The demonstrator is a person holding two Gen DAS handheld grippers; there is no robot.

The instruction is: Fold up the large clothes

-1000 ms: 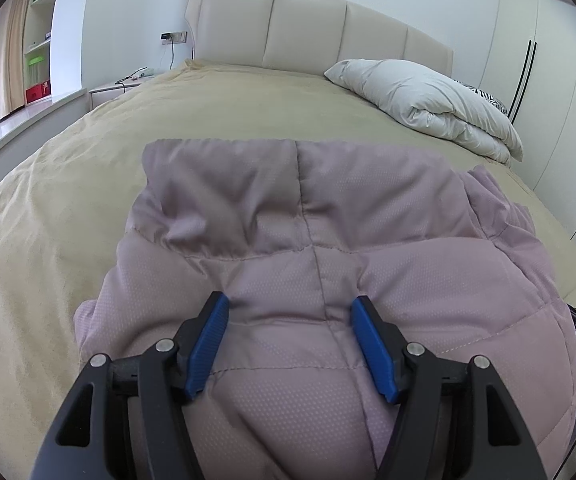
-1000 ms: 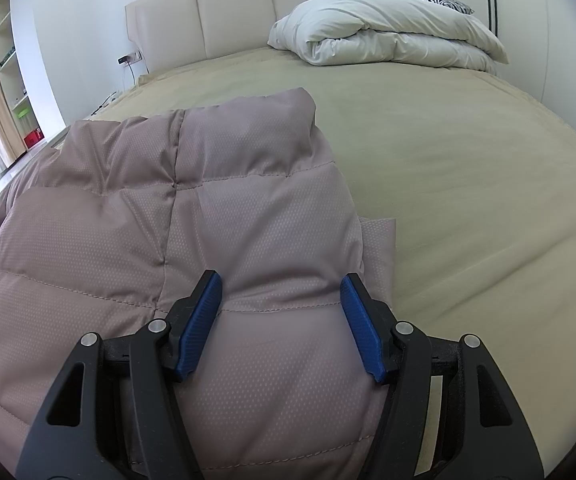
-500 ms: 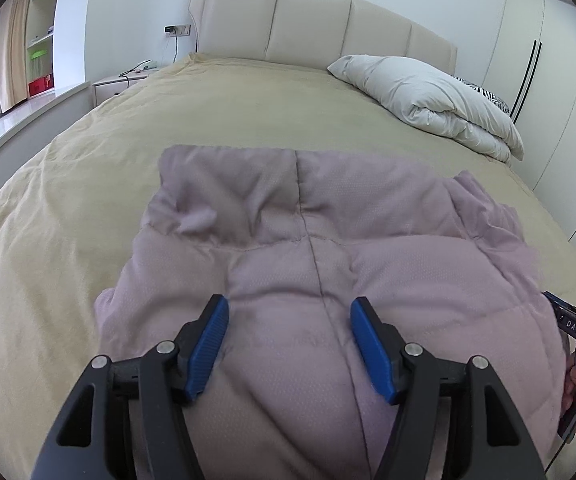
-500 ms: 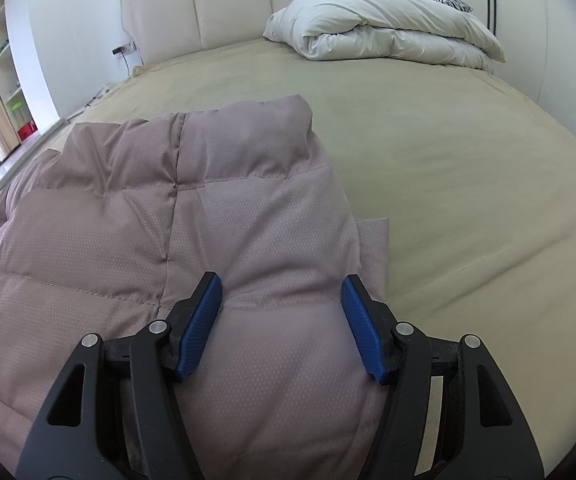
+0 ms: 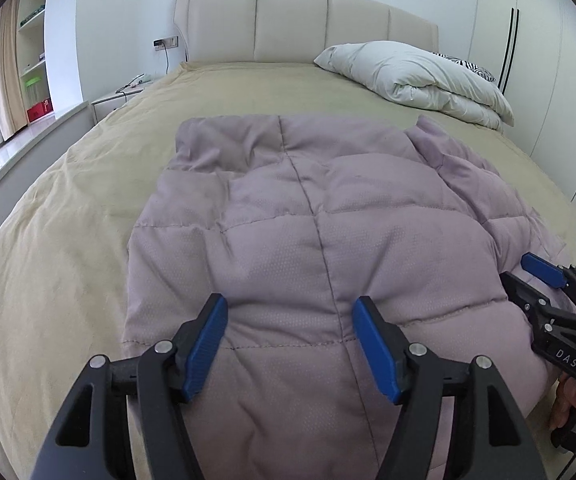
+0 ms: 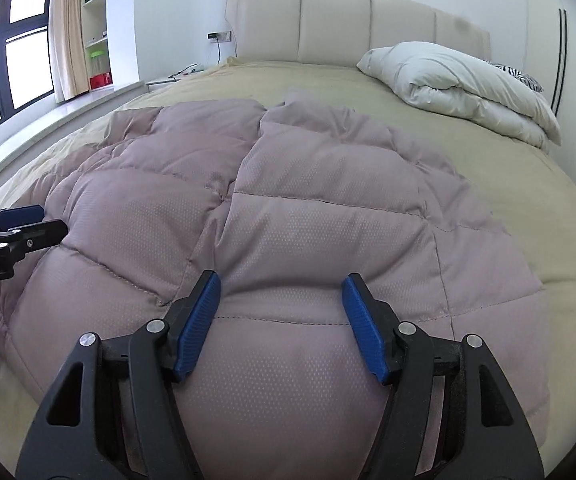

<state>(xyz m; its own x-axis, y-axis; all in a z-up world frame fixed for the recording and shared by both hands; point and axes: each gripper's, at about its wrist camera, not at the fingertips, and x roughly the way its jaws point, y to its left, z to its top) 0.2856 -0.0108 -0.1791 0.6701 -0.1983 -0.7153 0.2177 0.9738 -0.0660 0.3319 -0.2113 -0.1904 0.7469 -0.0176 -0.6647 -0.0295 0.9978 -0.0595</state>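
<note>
Bedroom w/ a big bed: tan bedspread (image 5: 68, 240) fills most of both views, cream padded headboard (image 5: 308, 24) at the far end, white folded duvet (image 5: 420, 76) at the far right w/ a zebra-print pillow (image 5: 472, 68) behind it. White wardrobe doors (image 5: 548, 60) on the right, open shelves (image 5: 32, 40) and a curtain (image 6: 68, 28) by the window (image 6: 20, 40) on the left, low nightstand (image 5: 116, 100) beside the headboard. We have the mauve quilted puffer jacket (image 5: 308, 220) lying across the near-centre of the bedspread, collar end (image 5: 228, 140) toward the headboard, hem end under both grippers, one side rumpled up along the right edge in the left wrist view. Left gripper (image 5: 290, 302): jaws are opening at this moment, w/ a puffy fold of the jacket's near end bulging between them and the blue pads (image 5: 204, 344) against the fabric on both sides. Right gripper (image 6: 281, 278): jaws set fairly wide but clamped on another thick fold of the near end, fabric humped up btw. the pads and filling the gap. Both point down & fwd along the jacket. In the left wrist view the right gripper shows at the far right edge, at the jacket's side, w/ part of the person's right hand (image 5: 568, 404) under it. We can't tell what lies under the jacket's near edge; it is hidden by the gripper bodies.
</note>
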